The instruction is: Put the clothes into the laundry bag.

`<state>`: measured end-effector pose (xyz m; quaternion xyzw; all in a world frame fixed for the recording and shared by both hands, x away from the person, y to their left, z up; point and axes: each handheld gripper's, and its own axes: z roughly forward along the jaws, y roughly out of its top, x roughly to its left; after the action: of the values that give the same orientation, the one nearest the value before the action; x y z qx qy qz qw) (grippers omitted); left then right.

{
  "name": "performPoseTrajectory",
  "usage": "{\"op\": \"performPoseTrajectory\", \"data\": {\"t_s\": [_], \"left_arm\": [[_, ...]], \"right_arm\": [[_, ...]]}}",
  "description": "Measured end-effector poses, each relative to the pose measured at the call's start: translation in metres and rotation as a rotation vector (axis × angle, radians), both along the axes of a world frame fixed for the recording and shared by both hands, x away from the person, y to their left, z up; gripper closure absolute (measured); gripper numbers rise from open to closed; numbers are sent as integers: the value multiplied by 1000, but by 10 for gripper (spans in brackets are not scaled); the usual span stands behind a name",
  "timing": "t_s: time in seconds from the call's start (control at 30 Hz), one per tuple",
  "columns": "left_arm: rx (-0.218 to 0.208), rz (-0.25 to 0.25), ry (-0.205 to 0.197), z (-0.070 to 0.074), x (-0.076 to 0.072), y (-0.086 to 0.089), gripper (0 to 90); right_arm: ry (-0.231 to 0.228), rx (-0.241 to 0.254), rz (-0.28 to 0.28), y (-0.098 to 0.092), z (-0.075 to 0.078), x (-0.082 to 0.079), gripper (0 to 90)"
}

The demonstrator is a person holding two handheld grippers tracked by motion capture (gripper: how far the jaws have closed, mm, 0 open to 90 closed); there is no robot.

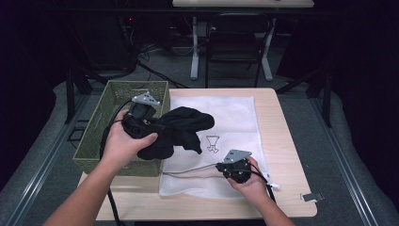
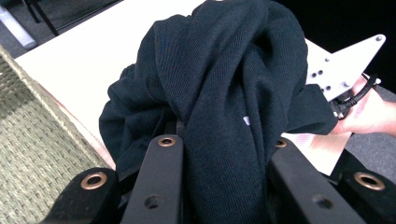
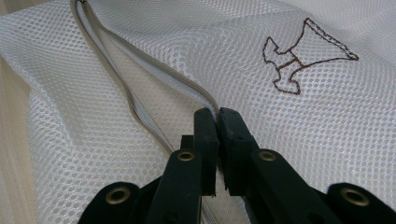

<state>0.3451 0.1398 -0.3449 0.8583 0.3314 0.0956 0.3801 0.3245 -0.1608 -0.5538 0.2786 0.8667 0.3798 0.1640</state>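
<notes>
A black garment (image 1: pixel 181 129) hangs bunched above the left part of a white mesh laundry bag (image 1: pixel 237 115) that lies flat on the wooden table (image 1: pixel 282 141). My left gripper (image 1: pixel 155 126) is shut on the garment (image 2: pixel 224 88), whose cloth fills the space between its jaws (image 2: pixel 224 140). My right gripper (image 1: pixel 220 166) rests on the bag's near side, shut on the mesh bag (image 3: pixel 327 121) at its grey zipper edge (image 3: pixel 140 109), where the zipper's two sides gape apart. A brown stitched emblem (image 3: pixel 303 58) marks the bag.
A green woven basket (image 1: pixel 101 120) stands at the table's left edge, beside my left hand; its wall (image 2: pixel 28 140) is close to the left gripper. A small metal clip (image 1: pixel 311 197) lies at the near right corner. A chair (image 1: pixel 237 42) stands beyond the table.
</notes>
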Motion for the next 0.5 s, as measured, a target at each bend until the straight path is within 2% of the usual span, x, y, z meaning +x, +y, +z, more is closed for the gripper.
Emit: {"op": "performPoseTrajectory", "data": {"t_s": [0.07,0.1,0.13,0.5], "left_arm": [[-7,1,-1,-3,-1,1,776],[9,16,-10,-4,-2,0,776],[-2,-4,1,-5,-2,2,776],[-15,-16,5,-18,-9,12,775]], "right_arm": [[3,3,-1,0,0,0,863],[2,3,0,0,0,0,863],[2,4,1,0,0,1,862],[5,7,2,0,1,1,862]]}}
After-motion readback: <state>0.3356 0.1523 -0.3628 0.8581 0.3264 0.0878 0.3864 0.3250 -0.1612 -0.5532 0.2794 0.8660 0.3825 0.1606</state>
